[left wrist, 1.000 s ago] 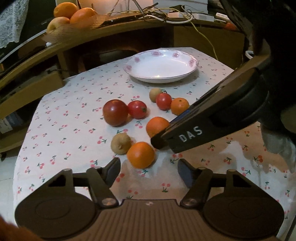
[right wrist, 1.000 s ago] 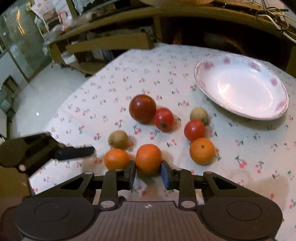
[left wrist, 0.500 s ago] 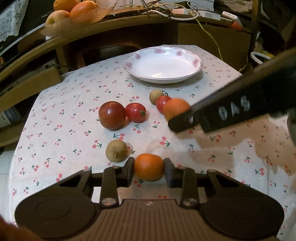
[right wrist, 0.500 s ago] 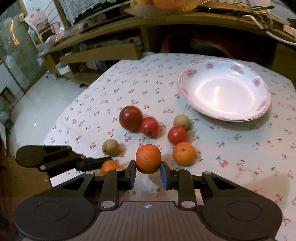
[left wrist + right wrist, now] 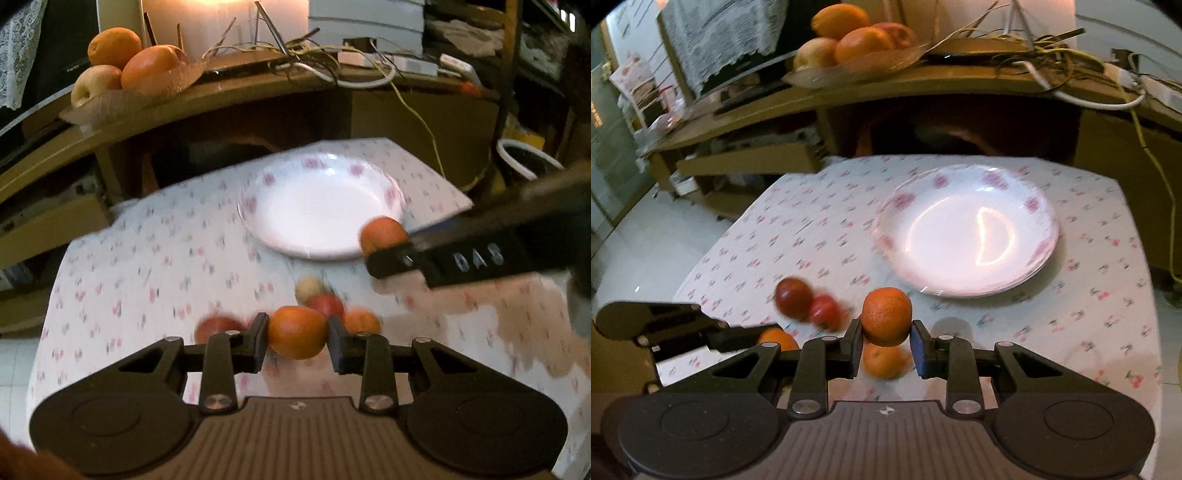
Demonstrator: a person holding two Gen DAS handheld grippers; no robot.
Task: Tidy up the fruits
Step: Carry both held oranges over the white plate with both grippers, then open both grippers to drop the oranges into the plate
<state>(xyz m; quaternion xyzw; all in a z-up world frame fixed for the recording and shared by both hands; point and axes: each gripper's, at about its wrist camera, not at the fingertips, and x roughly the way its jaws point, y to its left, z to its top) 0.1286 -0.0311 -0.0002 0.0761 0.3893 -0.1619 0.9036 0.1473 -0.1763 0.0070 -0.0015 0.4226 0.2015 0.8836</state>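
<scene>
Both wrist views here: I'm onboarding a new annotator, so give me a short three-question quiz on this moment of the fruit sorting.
1. True or false: the white plate already holds fruit.
2. What does the left gripper hold?
A. a tomato
B. an orange
C. nothing
3. In the right wrist view, the right gripper is shut on an ____, lifted clear of the tablecloth.

Key
1. False: the plate is bare.
2. B: the fingers clamp the orange from both sides.
3. orange
</scene>
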